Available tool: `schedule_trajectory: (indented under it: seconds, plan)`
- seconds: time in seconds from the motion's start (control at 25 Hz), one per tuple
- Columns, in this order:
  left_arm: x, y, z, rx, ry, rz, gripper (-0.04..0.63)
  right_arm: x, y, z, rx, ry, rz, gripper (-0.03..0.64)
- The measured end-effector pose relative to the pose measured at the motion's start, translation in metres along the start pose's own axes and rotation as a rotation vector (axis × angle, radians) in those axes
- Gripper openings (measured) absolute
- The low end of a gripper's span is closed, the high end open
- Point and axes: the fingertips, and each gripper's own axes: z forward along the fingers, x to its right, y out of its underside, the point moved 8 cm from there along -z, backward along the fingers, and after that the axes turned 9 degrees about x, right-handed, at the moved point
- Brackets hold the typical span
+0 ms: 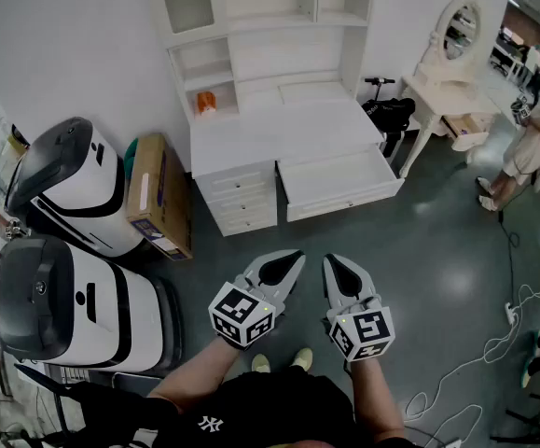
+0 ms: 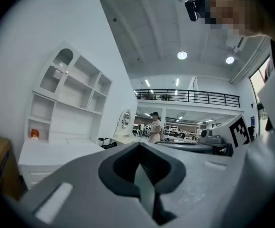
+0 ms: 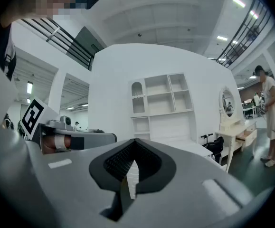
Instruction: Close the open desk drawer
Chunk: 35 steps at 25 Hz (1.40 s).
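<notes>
Seen from overhead in the head view, the open drawer [image 1: 339, 180] juts from the white desk [image 1: 279, 133]. Bare grey floor [image 1: 419, 250] lies between its front edge and both grippers, which are well short of it. A cardboard box [image 1: 158, 194] crowds the desk's left side. The left gripper [image 1: 294, 256] and right gripper [image 1: 332, 260] are both pinched together on nothing. The left gripper view shows a distant person [image 2: 155, 127]. The right gripper view shows a vanity table [image 3: 234, 129]. Only the overhead view shows the drawer.

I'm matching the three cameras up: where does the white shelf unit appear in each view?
Head view: shelf unit top centre.
Left gripper view: left of centre, against the wall.
Right gripper view: centre, slightly right.
Shared landmark: oval mirror, right of the shelf unit in every view.
</notes>
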Motion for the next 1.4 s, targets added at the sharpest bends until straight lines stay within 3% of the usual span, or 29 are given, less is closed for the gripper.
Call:
schedule_trajectory:
  seconds: [0.36,0.84,1.4]
  plan:
    - [0.001,0.004,0.007,-0.002,-0.012,-0.002,0.0,0.007,0.002,-0.002,0.001,-0.007,0.006,0.02]
    - [0.009,0.014,0.013,-0.007,-0.034,0.01,0.0,0.031,0.006,-0.02,0.061,-0.006,0.111,0.023]
    - [0.027,0.032,0.039,-0.013,-0.084,0.032,0.0,0.066,0.018,-0.027,0.043,-0.021,0.12,0.023]
